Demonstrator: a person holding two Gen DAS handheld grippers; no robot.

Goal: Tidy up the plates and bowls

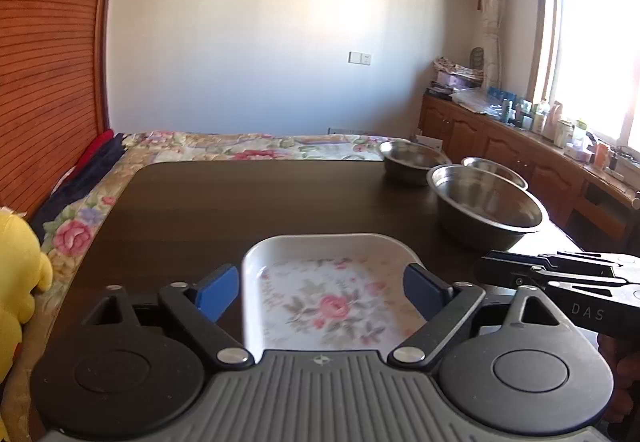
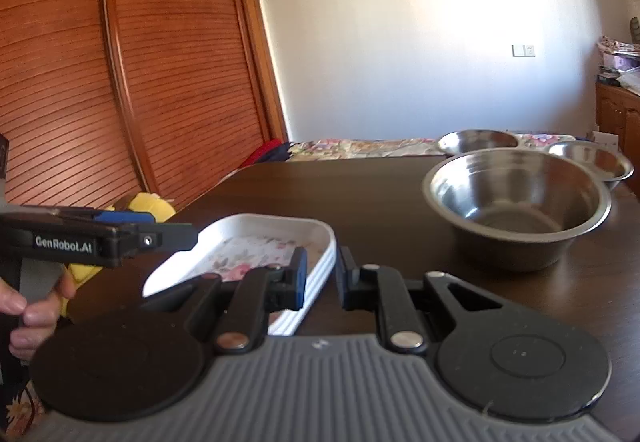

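Left gripper (image 1: 320, 288) spread wide around floral plate (image 1: 332, 298). Only from right wrist view: right gripper (image 2: 322, 278) clamping plate rim beside steel bowl (image 2: 516, 201).

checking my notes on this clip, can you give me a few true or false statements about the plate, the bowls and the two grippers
1. The floral plate is square-ish and white with a flower print. True.
2. The right gripper has its fingers on either side of the plate's rim. True.
3. Four steel bowls stand on the table. False: three steel bowls show, the nearest bowl with two behind it.
4. The left gripper is shut. False: its blue pads stand wide apart, either side of the plate.
5. The bowls are nested in one another. False: each stands on its own.
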